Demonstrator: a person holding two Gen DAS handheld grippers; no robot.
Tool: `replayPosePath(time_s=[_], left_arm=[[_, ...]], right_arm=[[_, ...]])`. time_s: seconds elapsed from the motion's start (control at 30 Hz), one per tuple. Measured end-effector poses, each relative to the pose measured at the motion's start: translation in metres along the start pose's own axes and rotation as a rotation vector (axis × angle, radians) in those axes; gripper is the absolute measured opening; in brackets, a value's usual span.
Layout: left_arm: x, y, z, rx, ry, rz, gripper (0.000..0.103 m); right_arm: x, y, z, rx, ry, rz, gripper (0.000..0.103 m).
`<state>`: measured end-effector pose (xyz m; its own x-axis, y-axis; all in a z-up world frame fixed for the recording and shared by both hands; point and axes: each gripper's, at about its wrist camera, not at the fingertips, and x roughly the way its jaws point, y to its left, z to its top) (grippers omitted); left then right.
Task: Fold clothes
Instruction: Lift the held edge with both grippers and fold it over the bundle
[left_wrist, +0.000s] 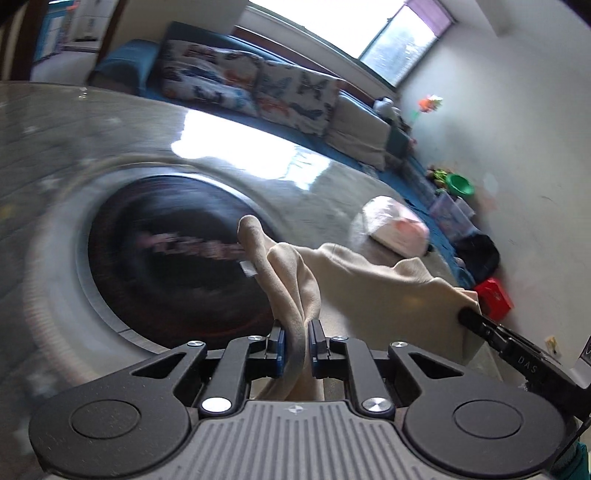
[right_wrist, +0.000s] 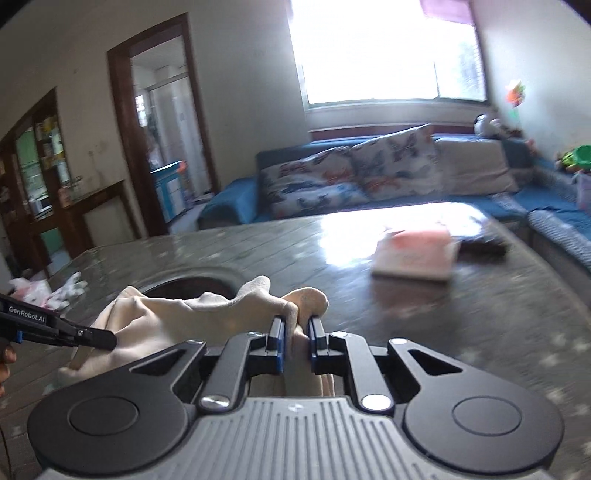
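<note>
Fingers on both grippers are pinching the same cream garment (left_wrist: 369, 280), held up over the tabletop (right_wrist: 258, 251).

Left gripper (left_wrist: 295, 343) clamps a bunched edge, right gripper (right_wrist: 295, 341) grabs another, so the cloth hangs stretched between them above the dark round inset (left_wrist: 177, 254). My guess is that's to spread it flat for folding. A folded pink piece (right_wrist: 417, 254) sits well apart.

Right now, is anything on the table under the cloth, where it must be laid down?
Nothing visible: both tongs, left and right, hold the cloth above bare table. The pink packet lies farther away.
</note>
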<state>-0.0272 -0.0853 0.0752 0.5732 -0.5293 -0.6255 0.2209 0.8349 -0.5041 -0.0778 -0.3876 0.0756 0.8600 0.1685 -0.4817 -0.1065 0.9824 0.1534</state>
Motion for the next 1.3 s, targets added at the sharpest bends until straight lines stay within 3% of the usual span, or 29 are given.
replayPosePath(time_s=[0.33, 0.57, 0.77, 1.3], left_arm=[[0.065, -0.077, 0.013, 0.094, 0.059, -0.058, 0.014], [0.101, -0.109, 0.016, 0.135, 0.098, -0.068, 0.013], [0.127, -0.119, 0.013, 0.139, 0.143, -0.051, 0.013], [0.155, -0.108, 0.008, 0.135, 0.199, 0.008, 0.014]], right_arm=[[-0.014, -0.069, 0.026, 0.009, -0.041, -0.175, 0.011], [-0.007, -0.114, 0.029, 0.038, -0.021, -0.257, 0.011], [0.009, -0.139, 0.02, 0.069, 0.015, -0.288, 0.011], [0.049, -0.161, 0.0, 0.091, 0.104, -0.32, 0.014]])
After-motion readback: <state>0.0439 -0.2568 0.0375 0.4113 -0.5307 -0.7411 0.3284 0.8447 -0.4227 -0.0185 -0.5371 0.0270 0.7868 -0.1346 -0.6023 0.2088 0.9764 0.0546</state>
